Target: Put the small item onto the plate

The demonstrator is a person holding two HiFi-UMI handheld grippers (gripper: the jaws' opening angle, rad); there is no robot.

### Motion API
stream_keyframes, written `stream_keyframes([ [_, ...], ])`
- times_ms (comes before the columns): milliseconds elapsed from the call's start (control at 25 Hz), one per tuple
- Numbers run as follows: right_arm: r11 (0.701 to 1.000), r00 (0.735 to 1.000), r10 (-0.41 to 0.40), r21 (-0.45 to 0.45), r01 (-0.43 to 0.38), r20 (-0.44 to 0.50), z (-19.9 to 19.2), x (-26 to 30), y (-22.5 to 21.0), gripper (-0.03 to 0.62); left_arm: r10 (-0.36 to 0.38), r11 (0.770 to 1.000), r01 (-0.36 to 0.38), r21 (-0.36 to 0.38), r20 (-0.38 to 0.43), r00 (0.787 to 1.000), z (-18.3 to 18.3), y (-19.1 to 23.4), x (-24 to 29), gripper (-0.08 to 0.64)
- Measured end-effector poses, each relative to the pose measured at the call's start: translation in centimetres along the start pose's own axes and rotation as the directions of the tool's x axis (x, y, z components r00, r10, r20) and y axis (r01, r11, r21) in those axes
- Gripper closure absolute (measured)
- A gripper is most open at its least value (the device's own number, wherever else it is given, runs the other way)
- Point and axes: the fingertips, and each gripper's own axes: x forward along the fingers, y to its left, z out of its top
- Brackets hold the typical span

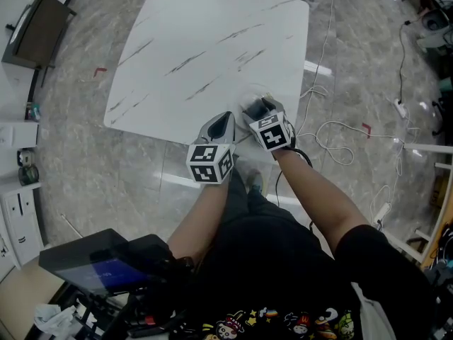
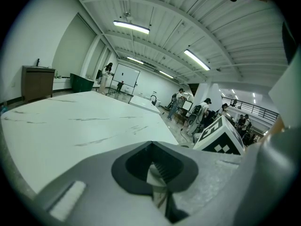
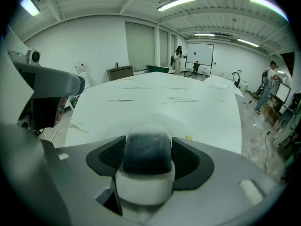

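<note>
My right gripper is shut on the small item, a stubby piece with a dark top and a white base, held between both jaws. It hovers over a white plate that barely stands out from the white marble table; the plate's pale rim curves just beyond the item. My left gripper sits close on the left, at the table's near edge, jaws closed to a point with nothing clearly between them. The right gripper's marker cube shows beside it.
The table is bare apart from the plate near its front right corner. White cables trail over the floor to the right. A dark cabinet stands at the far left, and several people stand far behind the table.
</note>
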Motion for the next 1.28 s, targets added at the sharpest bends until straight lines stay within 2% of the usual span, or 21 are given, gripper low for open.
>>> stream_keyframes([
  [280,1.000,1.000,0.003,0.005,-0.003,-0.001,-0.4,-0.3,-0.3,0.258,0.006,1.000,-0.006,0.002,0.004,1.000,0.1,-0.4,0.1,0.560],
  [480,1.000,1.000,0.006,0.010,-0.007,0.025,0.2,-0.7,-0.3,0.258,0.007,1.000,-0.007,0.007,0.005,1.000,0.3,-0.5,0.2,0.560],
  [560,1.000,0.999,0.013,0.027,-0.014,0.047,0.7,-1.2,-0.2,0.276,0.006,1.000,-0.006,0.011,0.006,1.000,0.4,-0.6,0.2,0.560],
  [680,0.999,0.995,0.008,0.046,-0.012,0.100,1.7,-2.6,-0.1,0.315,0.002,1.000,-0.002,0.021,0.008,1.000,0.7,-1.1,0.3,0.560],
  [840,0.999,0.988,-0.019,0.038,0.013,0.154,2.2,-6.1,0.2,0.443,-0.013,0.999,0.012,0.052,0.014,1.000,1.1,-3.0,-0.3,0.560],
  [1040,0.998,0.970,-0.041,0.047,0.030,0.240,2.7,-10.2,0.3,0.572,-0.023,0.996,0.021,0.088,0.018,1.000,1.6,-4.7,-1.1,0.560],
  [1200,0.998,0.943,-0.056,0.058,0.039,0.328,3.5,-13.9,-0.4,0.574,-0.019,0.993,0.016,0.116,0.026,0.999,2.2,-5.2,-1.6,0.560],
  [1280,0.996,0.922,-0.074,0.073,0.050,0.381,3.8,-16.7,-1.0,0.575,-0.016,0.991,0.011,0.134,0.037,0.999,2.6,-5.6,-2.2,0.560],
])
